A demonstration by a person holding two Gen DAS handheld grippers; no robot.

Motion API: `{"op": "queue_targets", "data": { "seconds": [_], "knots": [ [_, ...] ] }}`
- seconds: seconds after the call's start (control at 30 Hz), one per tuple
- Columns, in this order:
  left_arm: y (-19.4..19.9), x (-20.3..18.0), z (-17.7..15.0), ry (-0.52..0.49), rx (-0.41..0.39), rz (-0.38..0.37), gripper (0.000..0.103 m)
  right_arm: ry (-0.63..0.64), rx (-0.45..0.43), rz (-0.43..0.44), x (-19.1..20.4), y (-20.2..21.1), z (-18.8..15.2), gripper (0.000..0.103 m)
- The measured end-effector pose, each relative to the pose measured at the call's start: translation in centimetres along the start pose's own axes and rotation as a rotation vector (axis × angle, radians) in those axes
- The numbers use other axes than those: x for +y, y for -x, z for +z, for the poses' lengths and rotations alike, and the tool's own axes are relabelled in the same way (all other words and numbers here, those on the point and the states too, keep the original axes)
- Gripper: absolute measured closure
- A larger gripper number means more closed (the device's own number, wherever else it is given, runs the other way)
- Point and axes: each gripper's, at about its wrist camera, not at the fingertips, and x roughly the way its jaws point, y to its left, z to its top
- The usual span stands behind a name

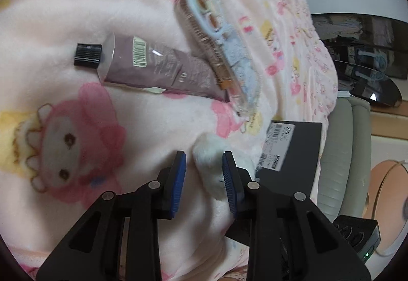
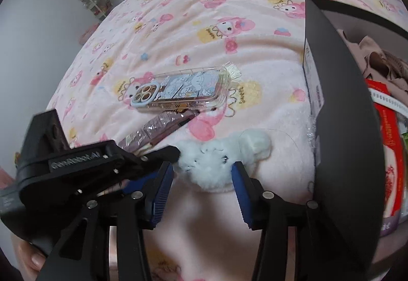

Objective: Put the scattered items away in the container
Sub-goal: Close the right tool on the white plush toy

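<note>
A white fluffy toy (image 1: 211, 163) (image 2: 211, 161) lies on the pink cartoon blanket (image 1: 76, 13) (image 2: 204, 26) beside the black box (image 1: 293, 153) (image 2: 344, 102). My left gripper (image 1: 204, 161) is open around the toy's edge, with a gap at its left pad. My right gripper (image 2: 202, 169) is open and straddles the toy from the other side. The left gripper's black housing (image 2: 76, 161) sits at the left of the right wrist view, one finger tip against the toy. Farther off lie a mauve tube (image 1: 153, 64) (image 2: 163, 128) with a black cap and, resting partly on it, a clear phone case (image 1: 221, 51) (image 2: 178, 92).
The box holds a red packet (image 2: 390, 141), beige cloth (image 2: 377, 62) and a white strap. Off the bed's right edge are grey padding (image 1: 339, 153), a dark glossy surface (image 1: 357, 51) and a small black device (image 1: 357, 232). A thumb (image 2: 35, 260) shows at the lower left.
</note>
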Motion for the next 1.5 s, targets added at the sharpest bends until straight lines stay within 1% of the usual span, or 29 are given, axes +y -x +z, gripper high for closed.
{"op": "queue_targets", "data": {
  "seconds": [0.07, 0.13, 0.2, 0.23, 0.27, 0.3, 0.43, 0.47, 0.5, 0.53, 0.6, 0.63, 0.67, 0.7, 0.83, 0.9, 0.97, 1.03, 1.1, 1.17, 1.2, 1.27, 1.3, 1.37, 1.43, 1.5],
  "knots": [
    [-0.4, 0.2, 0.2, 0.016, 0.007, 0.013, 0.071, -0.014, 0.023, 0.005, -0.3, -1.0, 0.2, 0.051],
    [-0.8, 0.3, 0.6, 0.041, 0.009, 0.003, 0.070, -0.040, 0.036, 0.022, -0.8, -2.0, 0.5, 0.050],
    [-0.9, 0.5, 1.0, 0.051, 0.008, -0.009, 0.070, -0.054, 0.024, 0.043, -1.2, -2.3, 0.8, 0.050],
    [-1.0, 0.5, 1.1, 0.045, 0.011, -0.013, 0.071, -0.052, 0.018, 0.051, -1.2, -2.2, 1.0, 0.052],
    [-1.1, 0.4, 1.0, 0.028, 0.016, -0.013, 0.085, -0.046, 0.019, 0.054, -1.1, -2.1, 1.1, 0.055],
    [-1.0, 0.3, 0.9, 0.020, 0.021, -0.019, 0.085, -0.027, 0.021, 0.066, -0.9, -1.9, 1.1, 0.056],
    [1.0, -0.2, -0.2, -0.037, -0.017, -0.067, 0.086, 0.047, 0.029, 0.069, 0.1, -0.7, 0.7, 0.064],
    [1.6, -0.3, -0.7, -0.046, -0.024, -0.094, 0.089, 0.058, 0.033, 0.089, 0.3, -0.1, 0.5, 0.071],
    [2.3, -0.3, -1.5, -0.047, -0.008, -0.155, 0.089, 0.059, 0.041, 0.122, 0.4, 0.5, 0.2, 0.074],
    [2.7, -0.4, -2.0, -0.046, -0.006, -0.173, 0.089, 0.053, 0.055, 0.162, 0.4, 1.1, -0.1, 0.075],
    [4.2, -1.2, -3.8, -0.101, -0.038, -0.156, 0.089, 0.052, 0.063, 0.172, 0.9, 2.6, -0.9, 0.075],
    [5.0, -1.7, -4.7, -0.129, -0.060, -0.140, 0.091, 0.069, 0.053, 0.170, 1.2, 3.6, -1.3, 0.075],
    [5.6, -2.1, -5.5, -0.145, -0.072, -0.131, 0.094, 0.088, 0.045, 0.171, 1.5, 4.4, -1.7, 0.075],
    [6.3, -2.4, -6.3, -0.162, -0.081, -0.131, 0.097, 0.094, 0.040, 0.177, 1.6, 5.2, -2.2, 0.075],
    [8.4, -3.7, -9.4, -0.233, -0.122, -0.099, 0.097, 0.096, 0.012, 0.208, 1.5, 8.0, -3.8, 0.075],
    [9.2, -3.5, -10.7, -0.248, -0.136, -0.082, 0.098, 0.112, 0.005, 0.210, 1.6, 9.2, -4.7, 0.075],
    [9.2, -3.4, -11.5, -0.253, -0.144, -0.071, 0.097, 0.117, 0.008, 0.232, 1.6, 9.8, -5.5, 0.075],
    [8.6, -2.8, -11.1, -0.221, -0.144, -0.051, 0.097, 0.113, 0.003, 0.242, 1.3, 10.0, -6.1, 0.075],
    [7.8, -1.8, -9.7, -0.163, -0.140, -0.041, 0.095, 0.103, -0.001, 0.214, 1.0, 9.7, -6.0, 0.075],
    [7.4, -0.9, -8.2, -0.120, -0.137, -0.026, 0.083, 0.091, -0.002, 0.192, 0.8, 9.2, -5.1, 0.075],
    [7.1, -0.4, -7.5, -0.079, -0.134, -0.037, 0.081, 0.084, -0.007, 0.182, 0.8, 8.9, -4.5, 0.074],
    [6.4, 0.0, -6.2, -0.040, -0.122, -0.091, 0.069, 0.078, -0.021, 0.154, 0.9, 8.1, -2.8, 0.073],
    [6.1, 0.1, -5.8, -0.028, -0.128, -0.098, 0.069, 0.071, -0.024, 0.124, 0.8, 7.4, -1.8, 0.072],
    [5.5, 0.1, -4.7, -0.012, -0.147, -0.063, 0.069, 0.041, -0.009, 0.083, 0.4, 5.9, -0.3, 0.072],
    [4.8, 0.1, -4.1, -0.016, -0.150, -0.044, 0.069, 0.001, 0.019, 0.071, 0.0, 4.1, 0.9, 0.072],
    [3.8, 0.4, -3.4, -0.003, -0.134, -0.021, 0.069, -0.027, 0.053, 0.057, -0.4, 2.2, 1.6, 0.072]
  ]
}}
